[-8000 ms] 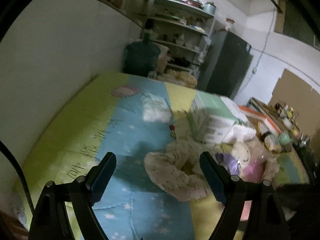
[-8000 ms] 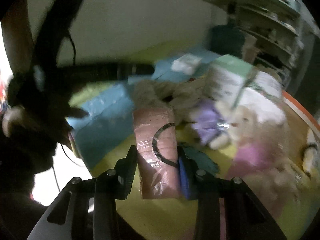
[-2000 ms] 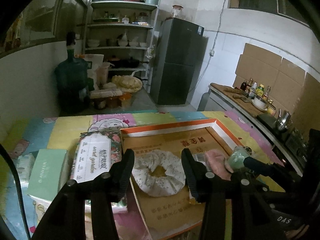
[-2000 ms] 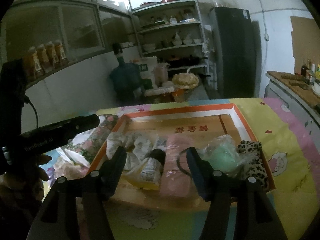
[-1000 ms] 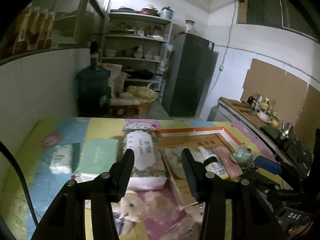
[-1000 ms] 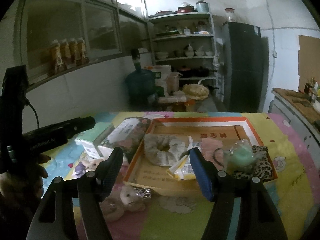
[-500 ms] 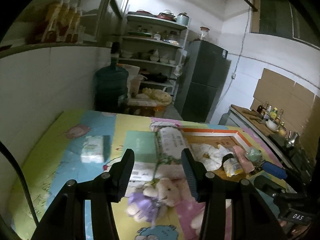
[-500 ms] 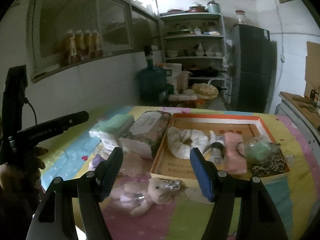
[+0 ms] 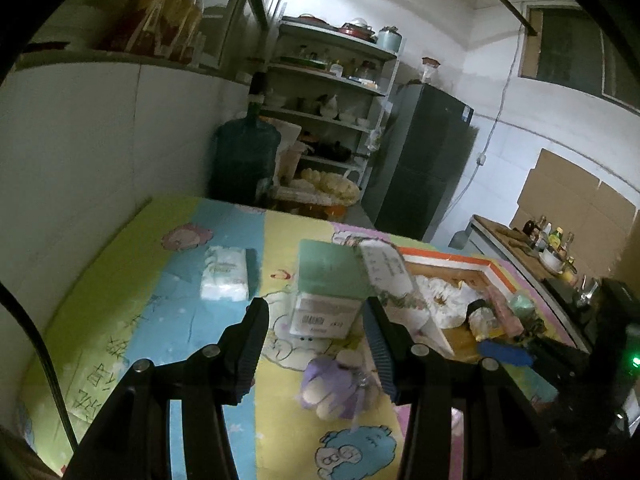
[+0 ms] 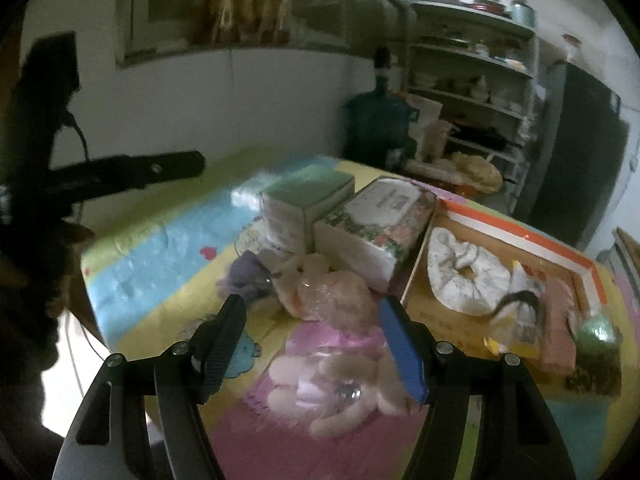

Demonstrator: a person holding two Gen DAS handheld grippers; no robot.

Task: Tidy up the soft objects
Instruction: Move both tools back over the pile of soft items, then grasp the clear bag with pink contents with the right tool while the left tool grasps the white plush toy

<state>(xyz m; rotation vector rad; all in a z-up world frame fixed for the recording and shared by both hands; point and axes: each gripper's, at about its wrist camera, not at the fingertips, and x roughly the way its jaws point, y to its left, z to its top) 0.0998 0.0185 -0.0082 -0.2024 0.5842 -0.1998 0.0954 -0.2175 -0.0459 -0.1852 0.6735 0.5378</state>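
Both of our tools hung open and empty — the left tool (image 9: 316, 344) over the purple plush (image 9: 332, 388), the right tool (image 10: 312, 344) over the pink-bagged plush (image 10: 332, 384) on the bench (image 10: 160, 240), beside the tray (image 10: 520, 236).

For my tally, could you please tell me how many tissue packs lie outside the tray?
3: a small white pack alone at left, a green pack mid-mat, a floral pack beside the tray.
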